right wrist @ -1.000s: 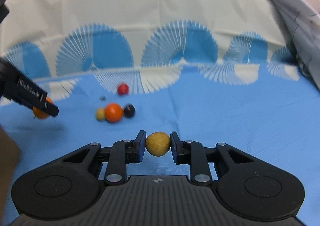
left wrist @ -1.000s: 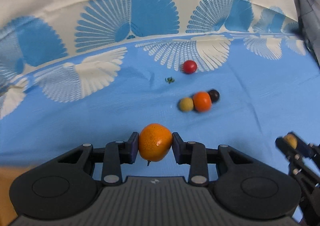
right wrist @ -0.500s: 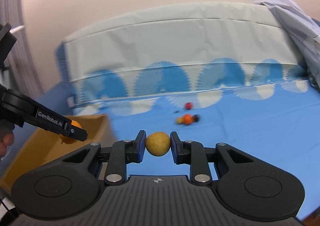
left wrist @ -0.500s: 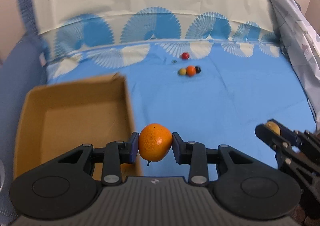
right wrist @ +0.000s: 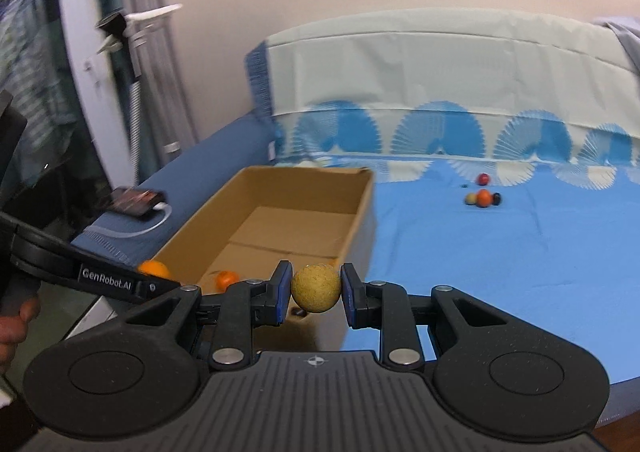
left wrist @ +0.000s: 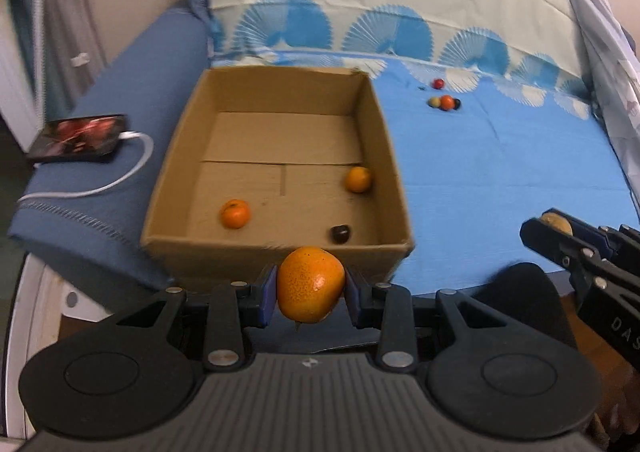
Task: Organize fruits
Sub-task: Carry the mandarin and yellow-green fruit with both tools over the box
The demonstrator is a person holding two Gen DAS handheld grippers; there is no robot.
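Jaws: left gripper clamps orange; right gripper clamps yellow fruit.
Risk: early release drops both short of box.

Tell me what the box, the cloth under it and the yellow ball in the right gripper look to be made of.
Box: plain brown cardboard, matte, with flap seams across its floor.
Cloth: thin blue sheet with sharp fold creases and a faint sheen, perhaps plastic or coated fabric.
Yellow ball: dull, speckled and grainy like cork or foam; likely a fake fruit, though that is uncertain.
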